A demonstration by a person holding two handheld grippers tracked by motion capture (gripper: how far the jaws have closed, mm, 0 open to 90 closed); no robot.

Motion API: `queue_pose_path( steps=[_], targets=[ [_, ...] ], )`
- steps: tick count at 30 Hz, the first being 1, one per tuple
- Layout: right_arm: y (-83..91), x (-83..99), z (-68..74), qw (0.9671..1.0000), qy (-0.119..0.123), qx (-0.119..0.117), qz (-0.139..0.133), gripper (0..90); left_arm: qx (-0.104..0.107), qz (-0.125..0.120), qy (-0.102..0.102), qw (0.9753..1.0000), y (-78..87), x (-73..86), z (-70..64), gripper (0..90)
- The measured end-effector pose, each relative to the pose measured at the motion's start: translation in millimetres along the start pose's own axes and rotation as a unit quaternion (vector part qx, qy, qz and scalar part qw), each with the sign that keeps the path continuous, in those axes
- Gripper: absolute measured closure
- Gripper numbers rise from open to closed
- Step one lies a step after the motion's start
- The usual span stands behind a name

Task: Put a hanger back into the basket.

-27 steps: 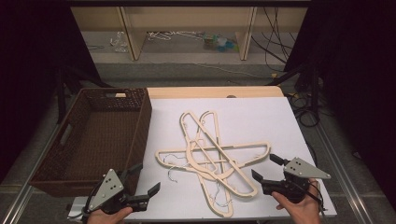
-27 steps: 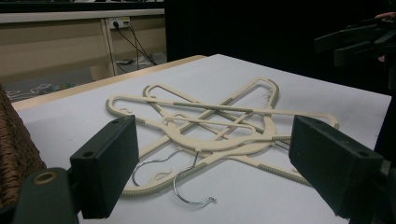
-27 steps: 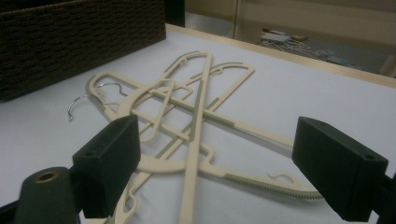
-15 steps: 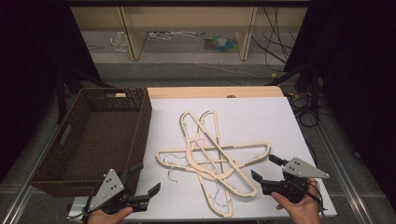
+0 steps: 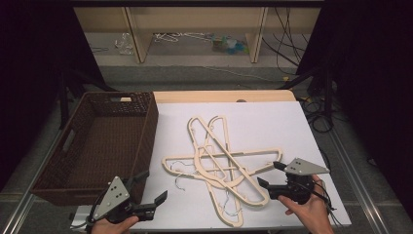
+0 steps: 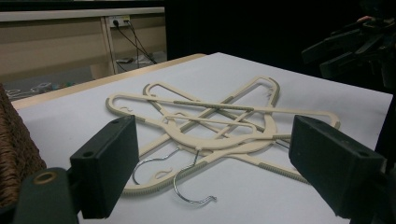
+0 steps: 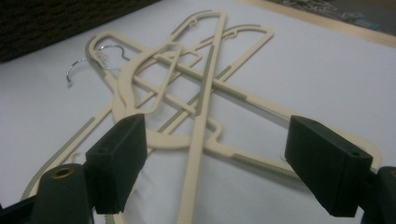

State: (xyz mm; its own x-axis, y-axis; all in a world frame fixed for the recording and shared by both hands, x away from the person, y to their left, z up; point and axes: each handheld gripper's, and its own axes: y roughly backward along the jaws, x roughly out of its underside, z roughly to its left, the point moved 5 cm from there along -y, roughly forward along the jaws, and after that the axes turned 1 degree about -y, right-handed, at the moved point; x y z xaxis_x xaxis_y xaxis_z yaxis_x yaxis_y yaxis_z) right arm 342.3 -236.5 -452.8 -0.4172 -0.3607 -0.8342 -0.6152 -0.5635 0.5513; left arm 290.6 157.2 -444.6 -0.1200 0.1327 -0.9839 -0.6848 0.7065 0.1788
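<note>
Showing basket beside hangers: high view; gripper views mostly hangers.

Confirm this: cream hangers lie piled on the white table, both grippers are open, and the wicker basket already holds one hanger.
Wrong about the basket: the high view shows it empty. The hangers are piled on the white table, and the left gripper and right gripper are both open.

A white-topped table carries crossed cream hangers near its front edge and a brown wicker basket along its left edge.
</note>
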Motion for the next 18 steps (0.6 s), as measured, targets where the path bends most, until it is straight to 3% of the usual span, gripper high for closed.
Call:
queue_pose_path(
  steps=[4,8,9,10,12,16,18],
  targets=[
    [-12.3,0.4,3.3,0.9983,0.009,-0.017,0.055,27.0,-0.002,0.004,-0.004,1.0,0.5,0.4,0.4,15.8],
    [-30.1,4.5,3.2,0.9922,0.021,-0.033,0.118,34.9,-0.001,0.001,-0.003,1.0,0.3,0.2,0.2,15.9],
    [-35.5,4.6,2.9,0.9919,0.029,-0.039,0.118,40.1,-0.003,0.008,-0.005,0.9999,0.8,0.9,0.1,15.9],
    [-38.2,5.7,4.6,0.9907,0.017,-0.037,0.13,41.6,-0.003,0.008,-0.003,1.0,0.5,1.1,-0.4,15.9],
    [-44.3,7.0,4.3,0.9862,0.01,-0.039,0.161,42.2,-0.001,0.01,-0.005,0.9999,0.3,1.3,-0.8,15.9],
    [-58.9,9.3,4.2,0.9798,0.018,-0.035,0.196,49.4,0.0,0.011,-0.007,0.9999,-0.1,1.3,-1.8,15.9],
    [-62.5,11.0,5.9,0.9744,0.013,-0.043,0.22,51.8,0.0,0.011,-0.007,0.9999,-0.2,1.4,-2.5,15.8]
  ],
)
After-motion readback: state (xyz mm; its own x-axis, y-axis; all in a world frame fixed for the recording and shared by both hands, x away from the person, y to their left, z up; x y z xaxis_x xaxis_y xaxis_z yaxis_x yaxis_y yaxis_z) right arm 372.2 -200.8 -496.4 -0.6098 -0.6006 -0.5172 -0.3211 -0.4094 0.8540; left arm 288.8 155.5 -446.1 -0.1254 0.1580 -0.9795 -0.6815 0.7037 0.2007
